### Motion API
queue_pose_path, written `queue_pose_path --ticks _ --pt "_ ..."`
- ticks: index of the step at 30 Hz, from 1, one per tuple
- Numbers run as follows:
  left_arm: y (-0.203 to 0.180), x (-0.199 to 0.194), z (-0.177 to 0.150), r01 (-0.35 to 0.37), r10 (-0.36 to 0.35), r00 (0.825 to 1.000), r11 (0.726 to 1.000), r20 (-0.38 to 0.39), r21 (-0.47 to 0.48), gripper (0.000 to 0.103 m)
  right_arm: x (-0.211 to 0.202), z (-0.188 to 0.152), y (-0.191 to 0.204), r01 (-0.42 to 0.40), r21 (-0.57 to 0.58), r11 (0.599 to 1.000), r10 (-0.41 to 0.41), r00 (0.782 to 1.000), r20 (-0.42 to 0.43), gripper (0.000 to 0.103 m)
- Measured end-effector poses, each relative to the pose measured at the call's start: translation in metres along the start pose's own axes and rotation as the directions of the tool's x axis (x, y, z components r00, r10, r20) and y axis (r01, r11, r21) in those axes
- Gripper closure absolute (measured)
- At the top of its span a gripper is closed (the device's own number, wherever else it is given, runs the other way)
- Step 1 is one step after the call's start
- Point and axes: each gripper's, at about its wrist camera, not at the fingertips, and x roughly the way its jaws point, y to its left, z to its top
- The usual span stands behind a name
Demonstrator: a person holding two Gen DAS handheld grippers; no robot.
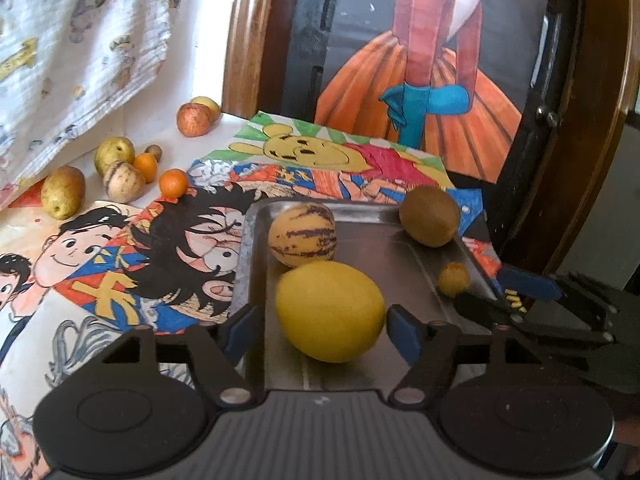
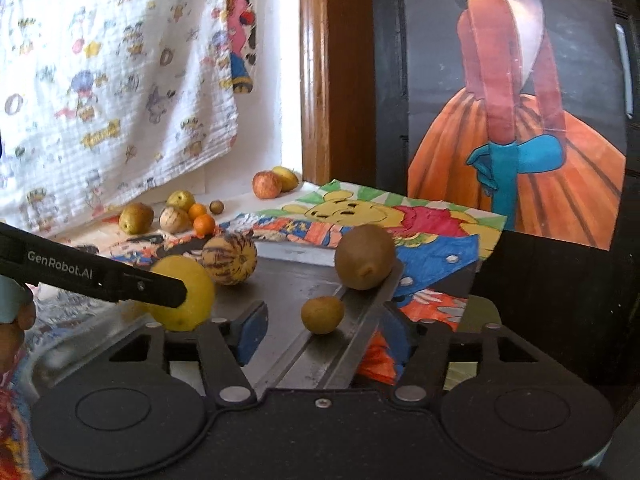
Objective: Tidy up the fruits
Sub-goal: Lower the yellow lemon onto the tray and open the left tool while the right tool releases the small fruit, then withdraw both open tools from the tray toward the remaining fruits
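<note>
The left gripper (image 1: 326, 330) is nearest. Its blue pads sit wide open on both sides of the big yellow fruit (image 1: 330, 311), and they do not squeeze it. The fruit rests on the metal tray (image 1: 400, 256), so I think it was just put there.

The right gripper (image 2: 320, 330) is open too and holds nothing. The tray's right rim runs between its pads, and the small brown fruit (image 2: 322, 314) lies in the tray just past them.

Farther in sit the striped fruit (image 1: 302, 234) and a kiwi (image 1: 430, 216), which leans on the tray's far right rim. The tray looks like the place for sorted fruit.

Far left, more fruits wait on the table: pears, small oranges (image 1: 173, 182) and apples (image 1: 193, 119).

White letters on the left gripper's arm say "GenRobot.AI".
</note>
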Motion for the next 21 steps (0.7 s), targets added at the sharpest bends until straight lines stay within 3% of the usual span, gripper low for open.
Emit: queue_pose_path --ticks 4,9,11,21 --pt "0.003 -0.015 0.005 -0.019 0.020 0.999 0.999 0.025 -0.033 0.019 -0.022 0.006 -0.002 0.009 0.041 0.999 -0.011 0.999 0.031 0.025" --pt "0.005 -0.043 0.005 -0.069 0.074 0.993 0.996 0.089 -0.064 0.001 -0.047 0.007 0.001 0.000 0.107 0.994 -0.006 0.998 0.060 0.009" --pt "0.004 -0.055 0.001 -0.103 0.112 0.987 0.992 0.118 -0.076 0.000 -0.056 0.007 0.005 -0.012 0.129 0.992 0.003 0.998 0.070 0.003" --pt "0.010 -0.102 -0.034 -0.199 0.216 0.968 0.971 0.130 -0.134 0.000 -0.090 -0.003 0.037 -0.041 0.148 0.988 0.032 0.998 0.061 0.001"
